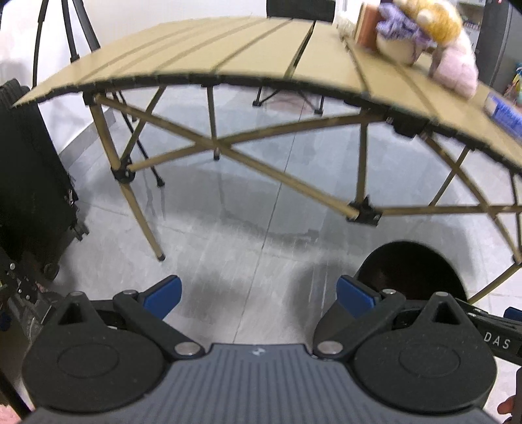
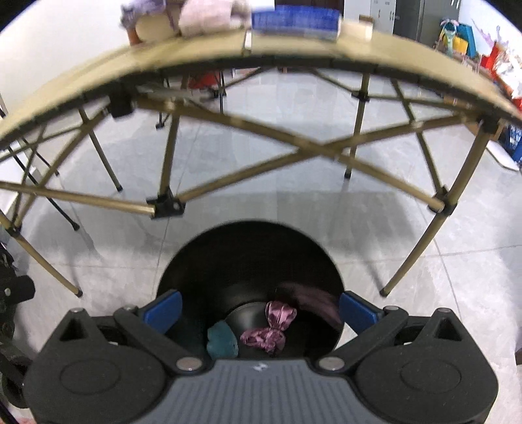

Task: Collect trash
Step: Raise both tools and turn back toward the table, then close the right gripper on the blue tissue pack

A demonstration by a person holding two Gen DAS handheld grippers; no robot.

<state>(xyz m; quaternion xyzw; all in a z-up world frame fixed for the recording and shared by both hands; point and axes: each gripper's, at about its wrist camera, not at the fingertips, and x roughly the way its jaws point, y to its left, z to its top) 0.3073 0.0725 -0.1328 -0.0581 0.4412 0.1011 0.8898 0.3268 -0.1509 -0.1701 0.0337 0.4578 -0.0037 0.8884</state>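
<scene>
The right tongs (image 2: 259, 310), black with flat blue pads, stood spread wide and empty directly above a round black plastic bin (image 2: 251, 261) on the glossy grey tiled floor (image 2: 424, 267). Inside the bin lay a crumpled, shiny pink-mauve wrapper (image 2: 270, 327), a dull teal scrap (image 2: 222, 342) just beside it, and a darker maroon piece (image 2: 313, 300), blurred, against the inner wall. The left tongs (image 1: 257, 293) were likewise spread apart with nothing between the pads, held over bare floor, with the bin (image 1: 411, 270) near the right finger.

Beyond both stood the tan slatted folding tabletop (image 1: 202, 52) on thin brass-coloured crossed struts with black plastic joints. On it, towards its right side, sat a blurred cluster: a fluffy pale pink plush thing (image 1: 456, 71), a cream round shape with purple frills and a yellow woolly top (image 1: 411, 32), and a flat blue box (image 2: 295, 19) at the near edge. A black ribbed suitcase (image 1: 29, 169) stood on the floor to the left.
</scene>
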